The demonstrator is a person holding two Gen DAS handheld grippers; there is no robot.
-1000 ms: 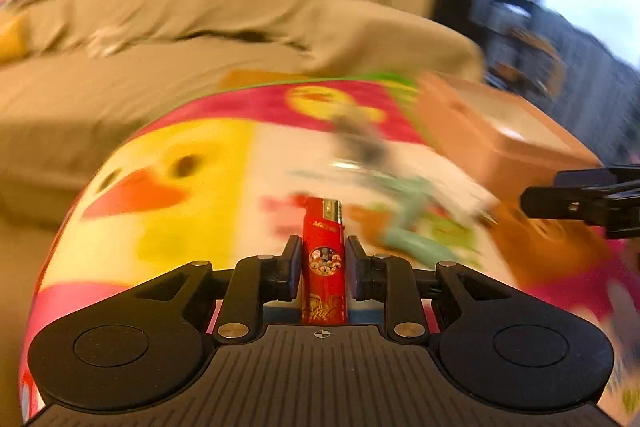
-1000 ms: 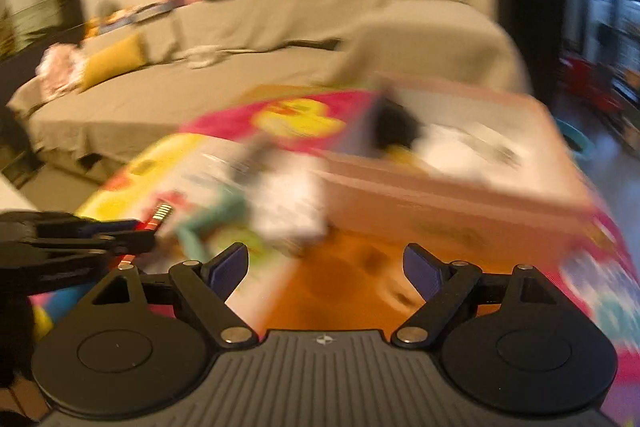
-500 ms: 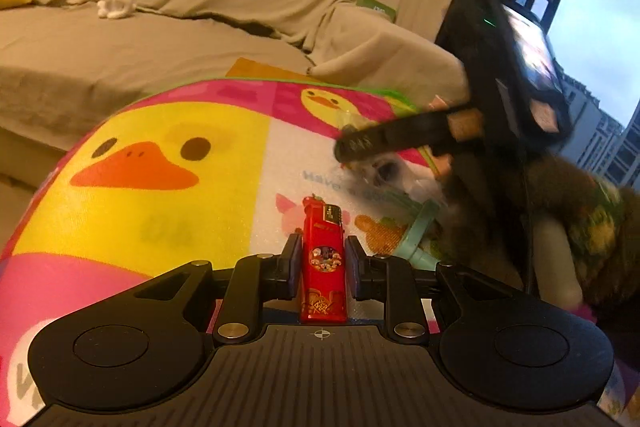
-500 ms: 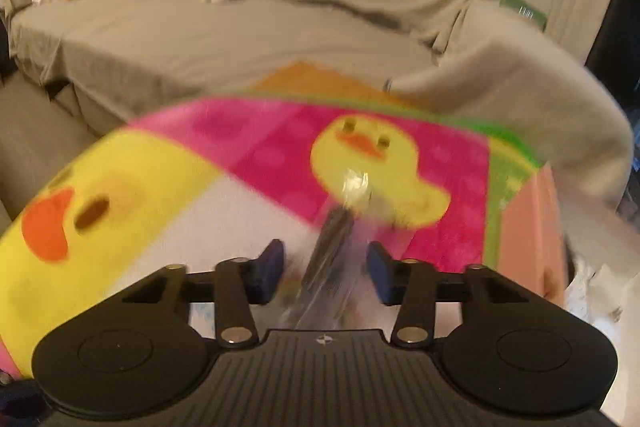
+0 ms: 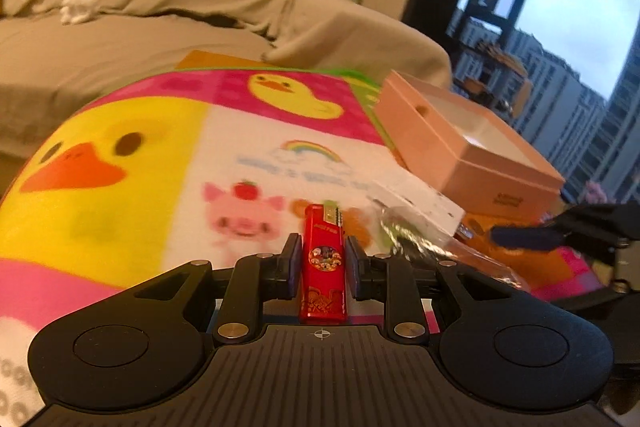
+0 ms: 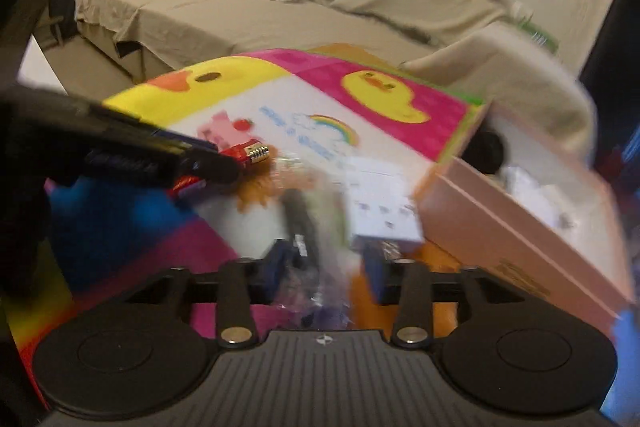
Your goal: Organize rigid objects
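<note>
While upright, red lighter (image 5: 323, 263) clamped between left gripper (image 5: 322, 259) fingers (image 5: 293, 259).

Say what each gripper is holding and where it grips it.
Left gripper clamps the red lighter across its middle. Right gripper straddles a clear plastic bag; the grip is too blurred to tell.

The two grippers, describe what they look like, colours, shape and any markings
Both the left gripper and the right gripper are matte black plastic: a ribbed centre plate with a small crosshair mark, round housings either side, silver pivot screws, and angled linkage arms. The fingertips carry dark blue pads. No cables or sleeves show.
</note>
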